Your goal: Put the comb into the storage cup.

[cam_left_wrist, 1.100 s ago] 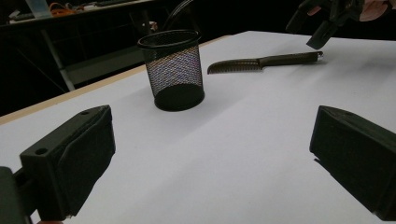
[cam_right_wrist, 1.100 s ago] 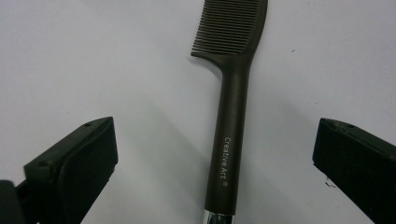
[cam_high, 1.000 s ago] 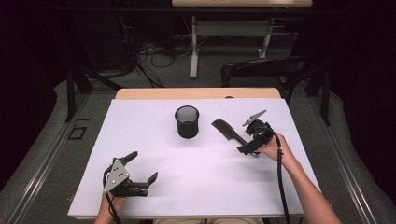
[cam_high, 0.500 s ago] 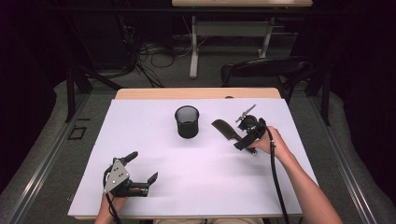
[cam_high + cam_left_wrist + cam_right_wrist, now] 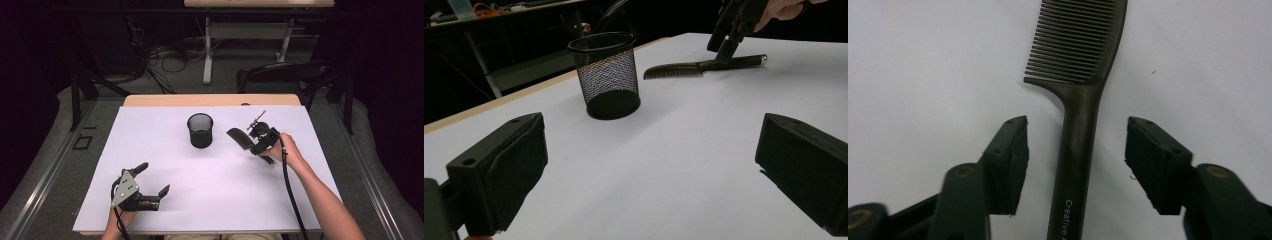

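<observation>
One dark comb [image 5: 1083, 85] lies flat on the white tabletop [image 5: 225, 200], right of the middle and nearer the far edge than the near one, its toothed head towards the centre and its handle running back under the right gripper [image 5: 259, 140]. In the right gripper view the handle, printed with pale lettering, lies between the two black jaws with a clear strip of white showing on each side, so the pads do not touch it; the jaws have just been closing and now stand about half open around the handle without gripping it. In the left gripper view that gripper [image 5: 729, 40] comes down steeply onto the comb [image 5: 704, 66], held by a hand at the top edge. Just beside the comb's head, towards the middle of the far edge, stands a black mesh cup [image 5: 200, 130], upright, with nothing visible inside it through the mesh or over its rim. Well apart from both, near the near left corner, the left gripper [image 5: 152, 182] rests on the tabletop with its jaws spread wide and nothing between them.
</observation>
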